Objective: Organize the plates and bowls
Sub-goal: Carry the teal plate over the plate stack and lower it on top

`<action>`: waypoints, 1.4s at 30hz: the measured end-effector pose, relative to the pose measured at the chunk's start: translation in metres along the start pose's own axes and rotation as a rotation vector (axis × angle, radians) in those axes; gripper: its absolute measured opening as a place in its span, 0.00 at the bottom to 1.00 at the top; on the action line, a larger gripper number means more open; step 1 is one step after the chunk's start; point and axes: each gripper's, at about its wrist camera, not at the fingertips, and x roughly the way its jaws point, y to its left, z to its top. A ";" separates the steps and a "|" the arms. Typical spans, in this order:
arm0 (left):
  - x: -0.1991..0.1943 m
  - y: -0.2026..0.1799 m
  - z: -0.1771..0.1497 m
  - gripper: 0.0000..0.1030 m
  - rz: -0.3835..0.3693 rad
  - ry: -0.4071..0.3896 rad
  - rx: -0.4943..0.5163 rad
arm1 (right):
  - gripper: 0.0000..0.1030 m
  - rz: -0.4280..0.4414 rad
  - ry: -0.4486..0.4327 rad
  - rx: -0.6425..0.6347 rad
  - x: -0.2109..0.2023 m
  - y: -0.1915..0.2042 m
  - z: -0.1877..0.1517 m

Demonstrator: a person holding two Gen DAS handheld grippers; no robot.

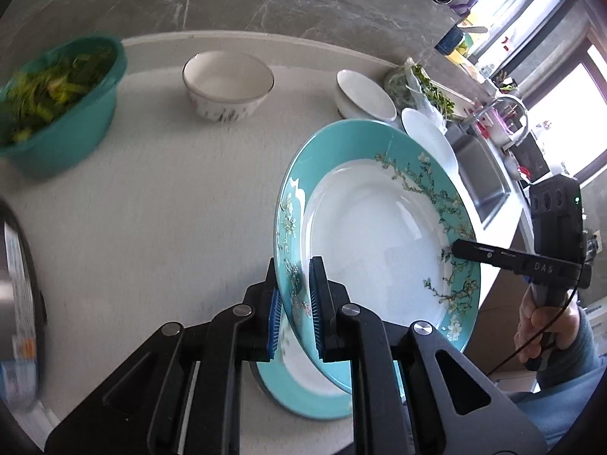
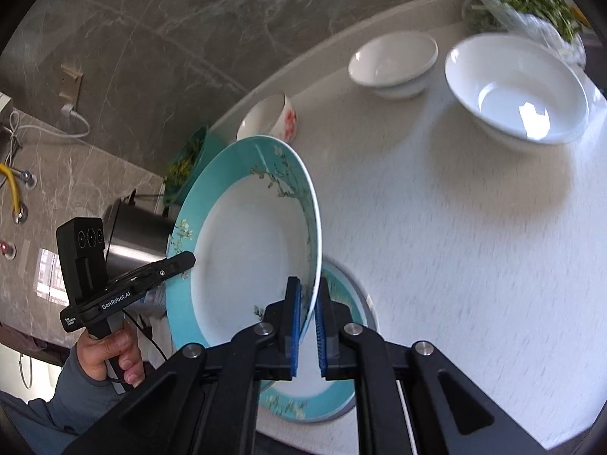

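Left wrist view. The left gripper (image 1: 296, 305) is pinched on the near rim of a teal floral plate (image 1: 379, 227); its blue pads (image 1: 315, 303) press on either face of the rim. The plate is tilted steeply, clear of the counter (image 1: 170, 208). The right gripper (image 1: 455, 248) bites the opposite rim, a hand (image 1: 546, 322) wrapped round its handle. Directly under the lifted plate sits a second teal plate (image 1: 299, 390), flat on the counter near the front edge. Toward the back edge — a patterned bowl (image 1: 227, 85), then stacked white bowls (image 1: 366, 96) to its right, and a wide white bowl (image 1: 428, 136) partly hidden behind the raised plate. A green basin of leafy greens (image 1: 57, 102) stands at the left end, blurred. A sink (image 1: 481, 174) lies beyond the right end.

Right wrist view. The right gripper (image 2: 308, 326) is clamped on the plate's rim (image 2: 250, 235), pads pressed together on the thin edge. The left gripper (image 2: 186, 259) grips the far rim, held by a hand (image 2: 110, 356). The second teal plate (image 2: 326, 398) lies below. At the back — patterned bowl (image 2: 273, 117), stacked white bowls (image 2: 392, 62), wide white bowl (image 2: 516, 87), a bag of greens (image 2: 523, 3) in the corner.
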 end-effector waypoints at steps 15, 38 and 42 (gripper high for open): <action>0.031 0.004 -0.074 0.13 0.094 0.075 0.064 | 0.09 -0.118 0.049 0.009 0.033 -0.004 -0.066; 0.052 0.005 -0.077 0.70 0.244 0.046 0.161 | 0.17 -0.364 0.009 -0.156 0.055 0.017 -0.082; 0.038 0.006 -0.073 0.81 0.259 0.008 0.159 | 0.48 -0.365 -0.010 -0.142 0.051 0.019 -0.083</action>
